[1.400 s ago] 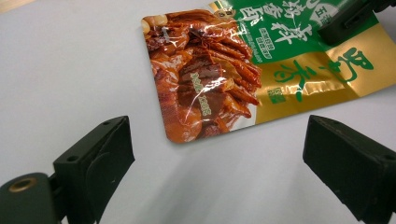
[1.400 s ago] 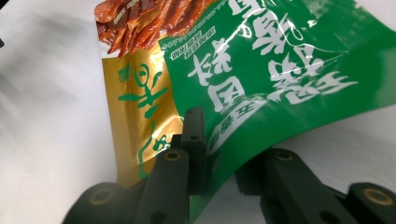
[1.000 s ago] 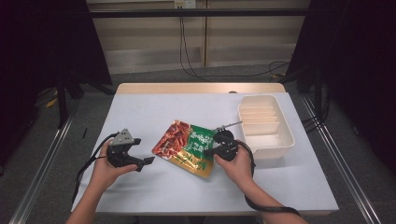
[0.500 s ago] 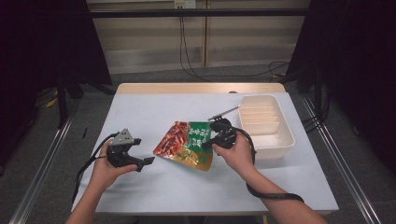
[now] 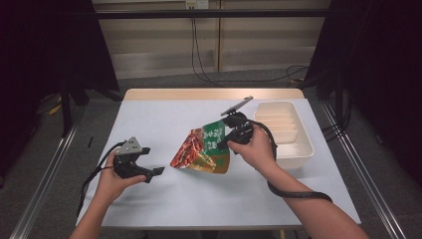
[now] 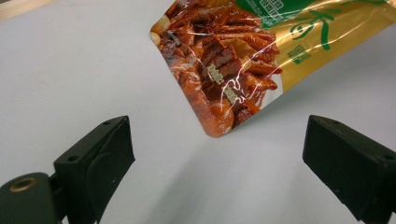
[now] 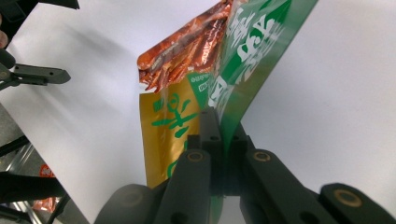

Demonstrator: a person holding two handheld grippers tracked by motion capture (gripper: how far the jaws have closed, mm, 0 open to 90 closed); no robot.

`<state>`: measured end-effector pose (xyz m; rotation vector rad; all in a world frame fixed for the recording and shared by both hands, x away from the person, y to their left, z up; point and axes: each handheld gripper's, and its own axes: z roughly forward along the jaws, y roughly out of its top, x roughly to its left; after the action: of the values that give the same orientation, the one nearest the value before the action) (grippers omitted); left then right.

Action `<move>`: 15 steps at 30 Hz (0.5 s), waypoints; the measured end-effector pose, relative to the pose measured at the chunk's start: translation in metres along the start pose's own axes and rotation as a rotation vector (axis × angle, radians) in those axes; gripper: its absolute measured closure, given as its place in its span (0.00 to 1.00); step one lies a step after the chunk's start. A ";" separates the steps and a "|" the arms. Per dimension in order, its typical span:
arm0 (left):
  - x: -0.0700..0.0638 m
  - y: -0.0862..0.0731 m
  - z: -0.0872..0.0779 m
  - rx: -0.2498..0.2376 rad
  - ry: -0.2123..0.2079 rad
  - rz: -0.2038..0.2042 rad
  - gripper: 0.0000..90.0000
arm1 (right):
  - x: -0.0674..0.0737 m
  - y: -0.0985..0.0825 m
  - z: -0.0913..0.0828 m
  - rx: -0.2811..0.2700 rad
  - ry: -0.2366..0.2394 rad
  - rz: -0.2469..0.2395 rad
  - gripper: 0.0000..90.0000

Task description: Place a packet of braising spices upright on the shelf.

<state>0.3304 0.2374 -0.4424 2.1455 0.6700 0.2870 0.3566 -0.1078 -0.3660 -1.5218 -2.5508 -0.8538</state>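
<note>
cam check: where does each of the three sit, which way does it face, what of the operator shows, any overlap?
High view: above the person's side, looking forward and down on the table; both forearms, left gripper, right gripper, tray.
Left gripper view: on the left gripper, looking down between open jaws at the snack pouch.
Right gripper view: on the right gripper, jaws shut on the pouch edge.
Shared: all three show the pouch.

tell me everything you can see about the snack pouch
The snack pouch is a glossy foil packet, flat and sealed, printed with reddish-brown food on one end, gold in the middle and a green band with white lettering. The right tongs are shut on its green edge, holding it tilted above the white table, its red corner hanging lowest.
</note>
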 end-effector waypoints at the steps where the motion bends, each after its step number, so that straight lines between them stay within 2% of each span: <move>1: 0.000 0.000 0.000 -0.002 -0.005 -0.001 0.09 | 0.000 0.002 -0.002 0.002 -0.002 -0.005 1.00; 15: 0.001 0.000 0.000 -0.004 -0.011 -0.006 0.09 | 0.001 0.026 -0.027 0.055 -0.021 -0.025 1.00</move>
<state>0.3309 0.2376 -0.4426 2.1394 0.6689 0.2731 0.3715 -0.1107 -0.3319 -1.4947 -2.5903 -0.7673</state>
